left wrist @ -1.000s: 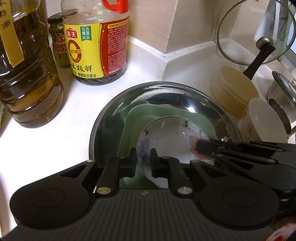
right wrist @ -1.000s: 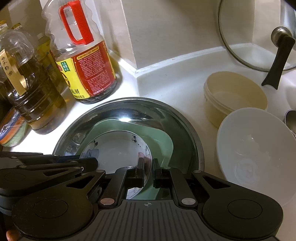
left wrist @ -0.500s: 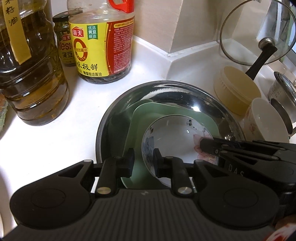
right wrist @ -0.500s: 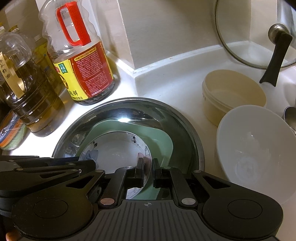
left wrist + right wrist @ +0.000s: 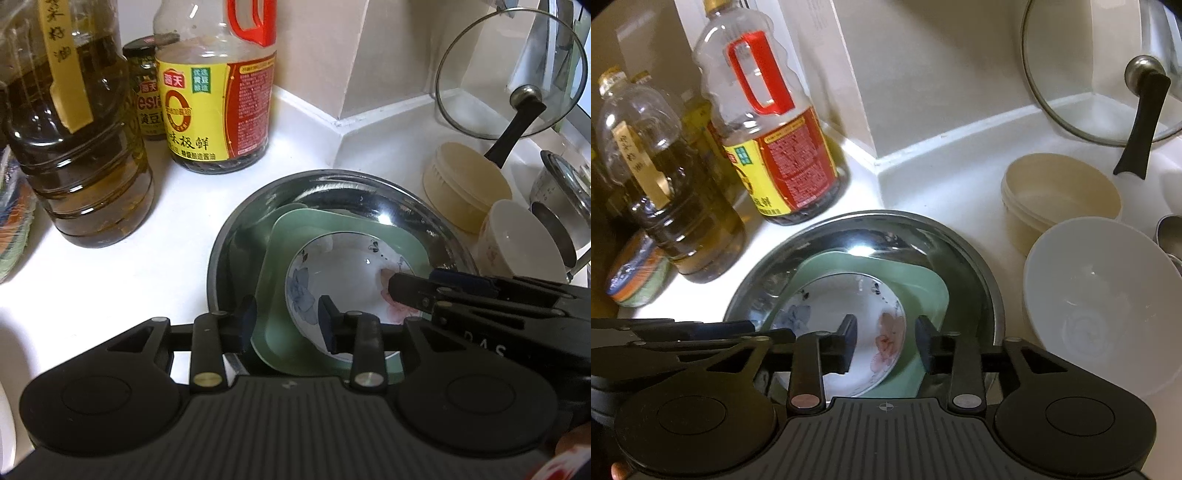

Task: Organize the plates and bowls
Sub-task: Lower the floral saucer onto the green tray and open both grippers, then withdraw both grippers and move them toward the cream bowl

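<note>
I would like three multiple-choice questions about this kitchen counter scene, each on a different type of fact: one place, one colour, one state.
1. Where does the flowered plate lie?
A. On the green plate inside the steel basin
B. Inside the cream container
C. Under the glass lid

2. What colour is the handle of the soy sauce bottle?
A. Blue
B. Red
C. Yellow

3. How does the glass lid stand?
A. Flat on the counter
B. Covering the white bowl
C. On edge, leaning at the wall

Answers:
1. A: both views show the flowered plate resting on the green plate, which sits within the basin.
2. B: the handle near the bottle's neck is bright red.
3. C: the lid stands nearly upright in the corner, its black handle facing out.
</note>
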`<state>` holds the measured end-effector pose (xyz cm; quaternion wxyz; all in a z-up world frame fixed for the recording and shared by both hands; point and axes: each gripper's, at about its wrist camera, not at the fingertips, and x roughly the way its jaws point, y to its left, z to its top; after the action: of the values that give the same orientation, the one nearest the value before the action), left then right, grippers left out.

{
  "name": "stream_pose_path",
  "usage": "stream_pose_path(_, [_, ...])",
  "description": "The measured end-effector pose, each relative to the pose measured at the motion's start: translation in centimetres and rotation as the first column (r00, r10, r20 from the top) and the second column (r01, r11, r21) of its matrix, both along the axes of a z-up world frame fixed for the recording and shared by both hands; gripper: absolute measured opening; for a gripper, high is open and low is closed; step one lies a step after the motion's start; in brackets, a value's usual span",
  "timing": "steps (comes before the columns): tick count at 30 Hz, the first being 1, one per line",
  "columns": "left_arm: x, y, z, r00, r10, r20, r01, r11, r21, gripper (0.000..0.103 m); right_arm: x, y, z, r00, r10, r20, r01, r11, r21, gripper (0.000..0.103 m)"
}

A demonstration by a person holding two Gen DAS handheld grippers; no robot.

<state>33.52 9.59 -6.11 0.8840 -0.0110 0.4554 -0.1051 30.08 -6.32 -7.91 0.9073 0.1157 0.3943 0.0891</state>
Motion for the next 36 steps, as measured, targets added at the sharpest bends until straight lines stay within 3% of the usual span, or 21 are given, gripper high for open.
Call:
stream_pose_path(6, [-1.5, 0.4, 1.2, 1.000, 0.011, 0.007, -0.012, 1.000, 0.020, 0.044, -1.2, -0.2, 0.8, 1.000, 0.011, 0.018, -0.012, 1.000, 0.028, 0.040])
stream_pose_path(18, [-5.9, 1.1, 4.2, 0.998, 0.017, 0.062, -0.019, 0.999, 0.035, 0.061, -5.2, -1.1, 2.7, 0.999, 0.025, 0.031, -0.026, 0.998, 0.049, 0.055])
stream_pose_path(27, [-9.2, 0.0, 5.1, 0.997, 0.025, 0.071, -0.027, 0.999, 0.034, 0.061, -8.5, -2.5, 4.0, 0.998, 0.029, 0.049, -0.032, 0.998, 0.050, 0.065])
stream_pose_path(36, [-12.2, -4.0, 5.1, 0.999, 0.025, 0.049, -0.026, 0.999, 0.034, 0.061, -11.4, -6.3, 4.4, 0.998, 0.042, 0.042, -0.044, 0.998, 0.051, 0.073])
